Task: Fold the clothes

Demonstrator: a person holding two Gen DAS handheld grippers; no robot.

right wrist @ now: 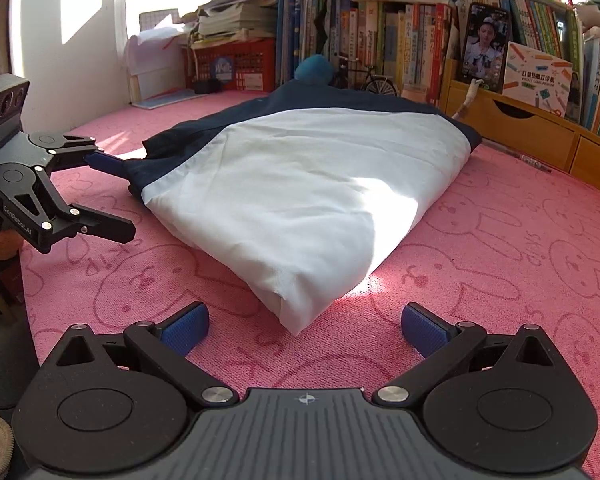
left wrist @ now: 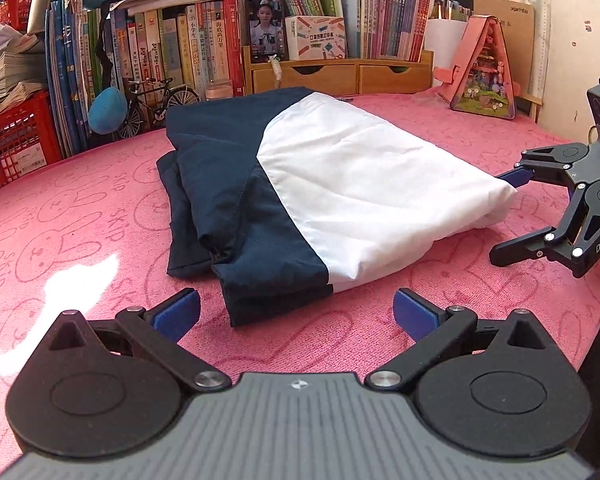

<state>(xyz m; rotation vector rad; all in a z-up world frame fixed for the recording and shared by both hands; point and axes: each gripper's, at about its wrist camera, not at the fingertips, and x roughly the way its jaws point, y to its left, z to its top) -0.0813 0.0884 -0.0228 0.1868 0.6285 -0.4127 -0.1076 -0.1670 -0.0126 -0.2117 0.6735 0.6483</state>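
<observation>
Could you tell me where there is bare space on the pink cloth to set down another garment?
Free: the pink cloth left of the folded navy-and-white garment, and the strip between the garment and both open grippers. Crowded: the back edge, with books, toy bicycle and wooden drawers.

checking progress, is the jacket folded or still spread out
Folded. The jacket lies as a compact bundle on the pink cloth, layered edges stacked at its navy end. Both grippers, left and right, are open and off it.

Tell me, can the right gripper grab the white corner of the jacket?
Probably yes. The right gripper is open, the jacket's white corner lies just ahead of its fingers, and nothing sits between.
</observation>
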